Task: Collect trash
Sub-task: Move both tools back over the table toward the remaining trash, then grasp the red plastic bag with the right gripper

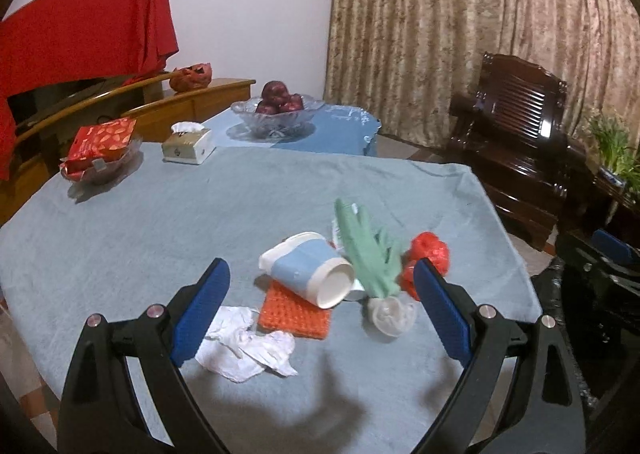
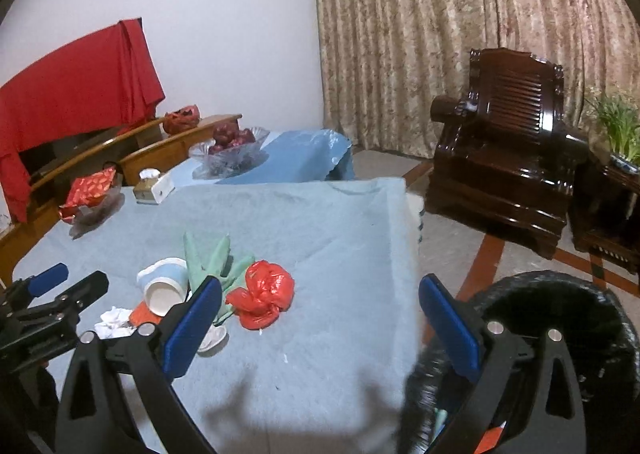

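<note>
A pile of trash lies on the blue-grey tablecloth (image 1: 200,221): a tipped blue and white paper cup (image 1: 310,268), an orange mesh pad (image 1: 296,312), crumpled white tissue (image 1: 250,346), a green wrapper (image 1: 368,250), a crumpled red plastic bag (image 1: 430,254) and a clear plastic lid (image 1: 390,314). My left gripper (image 1: 320,306) is open and empty just in front of the pile. My right gripper (image 2: 320,322) is open and empty at the table's right edge, next to a black-lined trash bin (image 2: 560,334). The red bag (image 2: 262,300) and cup (image 2: 164,286) also show in the right wrist view.
A tissue box (image 1: 187,143), a dish with red packets (image 1: 100,151) and a glass bowl of red fruit (image 1: 276,111) stand at the back. A dark wooden armchair (image 2: 508,149) and a potted plant (image 2: 618,129) stand to the right on the floor.
</note>
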`<state>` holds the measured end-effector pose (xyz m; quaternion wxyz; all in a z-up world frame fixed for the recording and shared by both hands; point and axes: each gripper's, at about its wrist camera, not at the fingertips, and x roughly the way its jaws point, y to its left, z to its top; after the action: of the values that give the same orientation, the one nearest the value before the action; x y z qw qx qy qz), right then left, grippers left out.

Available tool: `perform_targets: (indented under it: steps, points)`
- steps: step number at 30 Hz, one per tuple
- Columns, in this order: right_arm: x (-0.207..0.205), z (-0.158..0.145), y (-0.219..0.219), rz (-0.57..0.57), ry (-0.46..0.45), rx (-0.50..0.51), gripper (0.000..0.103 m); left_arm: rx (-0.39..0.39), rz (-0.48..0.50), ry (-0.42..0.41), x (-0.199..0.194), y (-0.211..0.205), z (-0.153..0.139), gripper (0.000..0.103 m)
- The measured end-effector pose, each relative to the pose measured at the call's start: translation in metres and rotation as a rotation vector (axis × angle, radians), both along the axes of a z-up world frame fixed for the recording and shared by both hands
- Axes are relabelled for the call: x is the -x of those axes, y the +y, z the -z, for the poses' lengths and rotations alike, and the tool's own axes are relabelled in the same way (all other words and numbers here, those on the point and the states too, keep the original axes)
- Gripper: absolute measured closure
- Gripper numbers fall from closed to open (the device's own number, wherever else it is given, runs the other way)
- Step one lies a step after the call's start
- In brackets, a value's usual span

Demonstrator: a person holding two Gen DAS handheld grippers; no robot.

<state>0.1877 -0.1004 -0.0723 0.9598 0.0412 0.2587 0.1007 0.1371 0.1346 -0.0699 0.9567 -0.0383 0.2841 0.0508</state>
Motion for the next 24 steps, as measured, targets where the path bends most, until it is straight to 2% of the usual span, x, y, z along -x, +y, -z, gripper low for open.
perform_targets:
  steps: [12,24]
  points:
    - [-0.053,0.044,0.033,-0.014,0.1,0.013,0.006,0.02,-0.035,0.074,-0.038,0.023,0.035,0.013]
    - [-0.093,0.08,0.059,-0.043,0.194,0.051,0.009,0.036,-0.042,0.094,-0.056,0.03,0.046,0.013]
